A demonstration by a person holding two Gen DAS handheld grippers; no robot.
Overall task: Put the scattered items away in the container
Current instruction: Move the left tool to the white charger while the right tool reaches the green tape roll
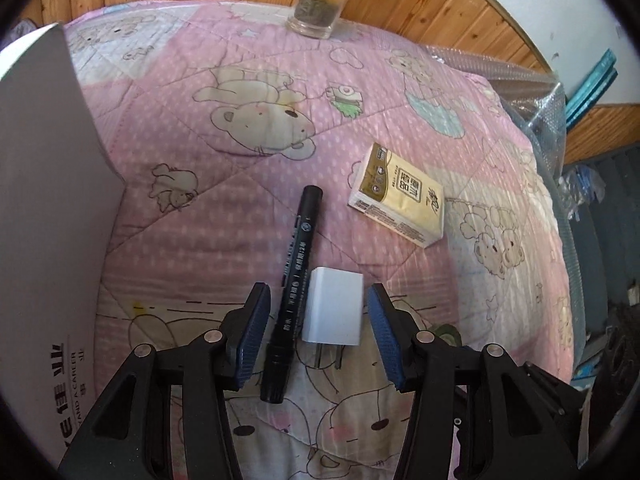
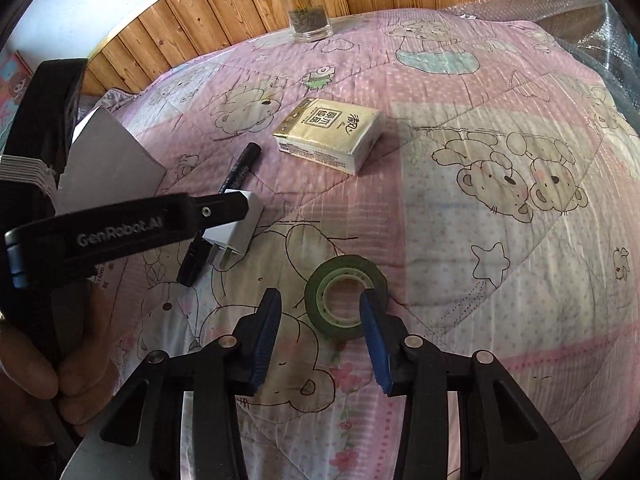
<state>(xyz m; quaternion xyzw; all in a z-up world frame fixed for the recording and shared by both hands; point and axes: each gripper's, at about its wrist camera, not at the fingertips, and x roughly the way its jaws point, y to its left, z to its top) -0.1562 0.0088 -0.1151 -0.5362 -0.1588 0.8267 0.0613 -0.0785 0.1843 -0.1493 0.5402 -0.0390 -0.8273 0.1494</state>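
Note:
My left gripper (image 1: 316, 300) is open, its jaws straddling a black marker (image 1: 294, 288) and a white plug adapter (image 1: 334, 306) that lie side by side on the pink quilt. A yellow tissue pack (image 1: 398, 196) lies further off to the right. The grey box container (image 1: 44, 184) stands at the left. My right gripper (image 2: 320, 304) is open, low over a green tape roll (image 2: 346, 296), its right finger over the roll's hole. The right wrist view also shows the marker (image 2: 240, 168), the adapter (image 2: 240, 224), the tissue pack (image 2: 328, 138), the box (image 2: 108, 160) and the left gripper's arm.
A glass jar (image 1: 316, 8) holding dark leaves stands at the quilt's far edge against a wooden wall; it also shows in the right wrist view (image 2: 310, 20). Bubble wrap (image 1: 536, 92) lies at the right edge of the bed.

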